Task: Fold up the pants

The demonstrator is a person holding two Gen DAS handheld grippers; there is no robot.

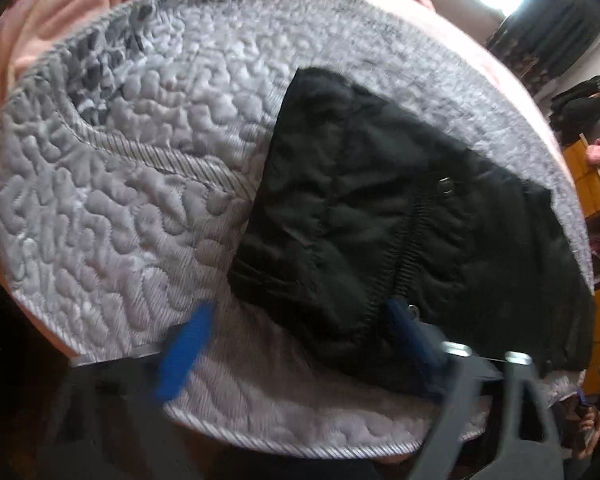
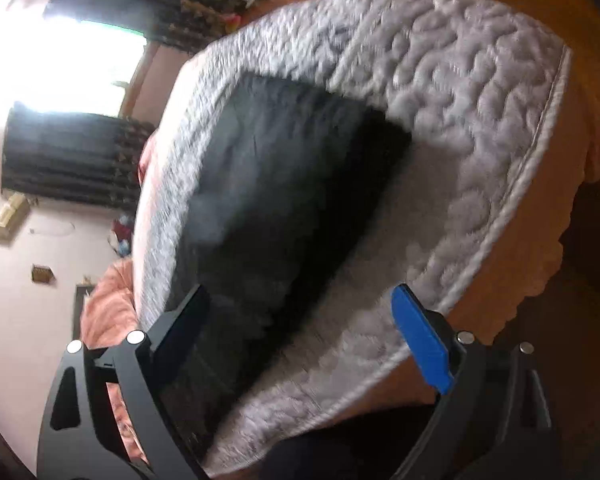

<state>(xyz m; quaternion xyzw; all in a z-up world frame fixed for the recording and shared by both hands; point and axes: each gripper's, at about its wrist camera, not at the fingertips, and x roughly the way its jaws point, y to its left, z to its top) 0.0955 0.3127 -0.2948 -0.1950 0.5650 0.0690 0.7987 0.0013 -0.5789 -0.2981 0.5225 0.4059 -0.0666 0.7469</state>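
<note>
Hovering over the waist end, left gripper (image 1: 296, 332) stands with jaws apart, nothing pinched. One blue finger (image 1: 184, 350) is over bare quilt, the other finger sits on the black cloth by the zipper (image 1: 404, 248). Right gripper (image 2: 300, 320) is spread wide and empty, its dark finger over the pants (image 2: 284, 200), its blue finger (image 2: 422, 340) over the grey quilted cover (image 2: 480, 92).

Risks, as judgement:
- Each gripper straddles a cloth edge; closing here may pinch quilt along with fabric and drag the cover.
- Left bite near the fly could catch only the top layer, so the fold peels open.
- Metal button (image 1: 414, 311) under a pad may let the grip slip.

Pants lie bunched, already partly doubled, on the bed (image 1: 120, 200), ahead of and beneath both grippers, near the mattress edge. Frames are motion-blurred; contact uncertain.
</note>
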